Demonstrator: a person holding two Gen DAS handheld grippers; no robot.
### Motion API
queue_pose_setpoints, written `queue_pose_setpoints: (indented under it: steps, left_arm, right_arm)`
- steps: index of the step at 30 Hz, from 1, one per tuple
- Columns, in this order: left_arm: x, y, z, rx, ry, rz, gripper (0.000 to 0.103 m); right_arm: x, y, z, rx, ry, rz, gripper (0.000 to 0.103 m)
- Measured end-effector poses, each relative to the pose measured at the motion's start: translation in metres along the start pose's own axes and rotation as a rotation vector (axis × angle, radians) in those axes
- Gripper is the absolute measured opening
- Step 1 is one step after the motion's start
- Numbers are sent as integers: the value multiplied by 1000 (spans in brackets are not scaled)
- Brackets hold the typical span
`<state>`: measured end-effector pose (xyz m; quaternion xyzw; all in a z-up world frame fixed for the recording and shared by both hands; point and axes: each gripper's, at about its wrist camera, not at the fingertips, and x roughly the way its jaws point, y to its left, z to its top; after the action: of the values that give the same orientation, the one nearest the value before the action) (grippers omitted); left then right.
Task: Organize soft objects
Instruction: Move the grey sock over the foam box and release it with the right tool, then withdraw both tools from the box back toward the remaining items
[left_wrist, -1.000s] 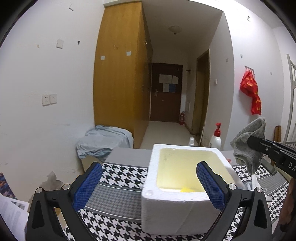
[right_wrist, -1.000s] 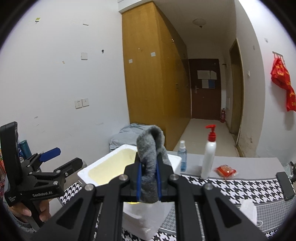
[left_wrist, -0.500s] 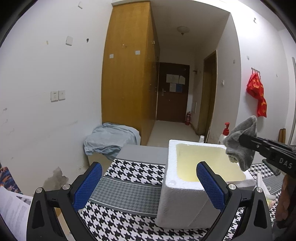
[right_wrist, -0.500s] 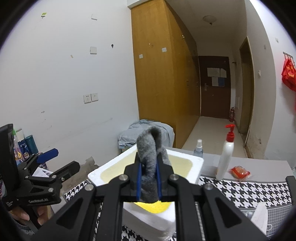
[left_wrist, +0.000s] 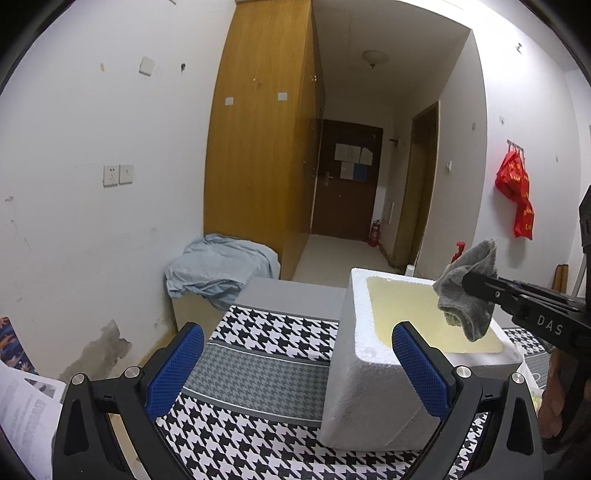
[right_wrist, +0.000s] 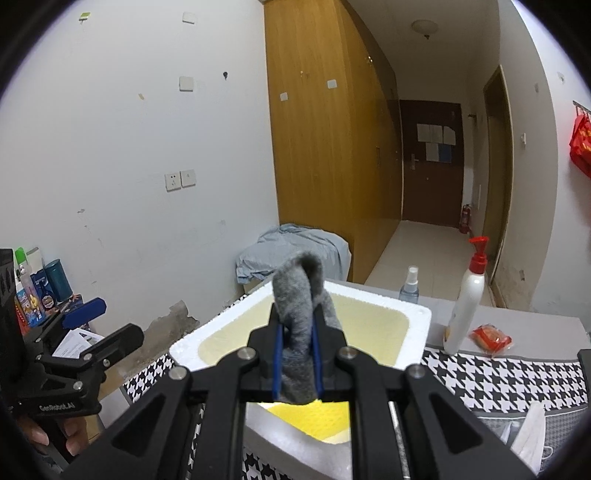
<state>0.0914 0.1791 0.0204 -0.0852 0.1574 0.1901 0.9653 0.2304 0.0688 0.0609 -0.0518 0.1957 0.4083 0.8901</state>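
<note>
So the right gripper (right_wrist: 297, 363) is clamped tight on a grey sock (right_wrist: 301, 295), with both blue pads pressed into the fabric, and the sock folds over above the fingers in a loop while the rest droops down below them. From the left wrist view you can see that same sock (left_wrist: 467, 295) hanging in the air over the open top of the white foam box (left_wrist: 373, 373), toward its right side, not touching the rim as far as I can tell. Looking from the right wrist, the box (right_wrist: 413, 325) sits right under the gripper, and there's something yellow (right_wrist: 314, 417) lying in the bottom of it, but I can't make out what it is. The left gripper (left_wrist: 297, 369) is spread wide with nothing between its blue pads, held low over the black-and-white houndstooth cloth (left_wrist: 258, 332) just left of the box, with its right finger in front of the box's near corner. Behind the box on the grey tabletop there's a small spray bottle (right_wrist: 409, 284), a white pump bottle (right_wrist: 465, 299) with a red top, and a red snack packet (right_wrist: 490, 336) next to that. A crumpled light blue sheet (right_wrist: 291, 251) sits on something by the wall further back.
</note>
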Motion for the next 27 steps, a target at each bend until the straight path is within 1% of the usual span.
queue_pose_setpoints:
  steps: [2,3,4,5,6,7,9,17,25,26,27]
  left_arm:
    - [0,1,1,-3,-5,-6,102]
    - [0,1,0,-2,-7,-9,102]
    - [0,1,0,-2,-8,-11,102]
    - [0,1,-1,-1,-6,-13,102]
    - [1,1,-2,-1,-4,-13,102]
    - [2,1,-2,-1,0,-15,102]
    - [3,2,-2,-1,3,-15,102]
    - [0,0,1,-1,-3,-11,102]
    - [-6,-2,3,3,-13,-10,102]
    - [-8,-4,4,6,-16,-10,102]
    - [-9,-5,4,7,-19,-10,102]
  right_arm:
    - [3,-2,0,20,8,18,17]
    - [3,-3,0,29,9,30,23]
    - [3,-4,0,35,8,37,40]
    - [3,-4,-1,34,4,35,53]
    - [1,-4,-1,34,-9,23,78]
    - [-1,-4,-2,34,-26,7,91]
    - [-6,-2,-2,25,-61,-9,93]
    - [-10,6,-1,-16,-66,-1,94]
    - [-21,1,-4,8,-82,1,94]
    - [-22,0,-4,11,-87,3,94]
    - [-24,0,-4,9,-90,3,97]
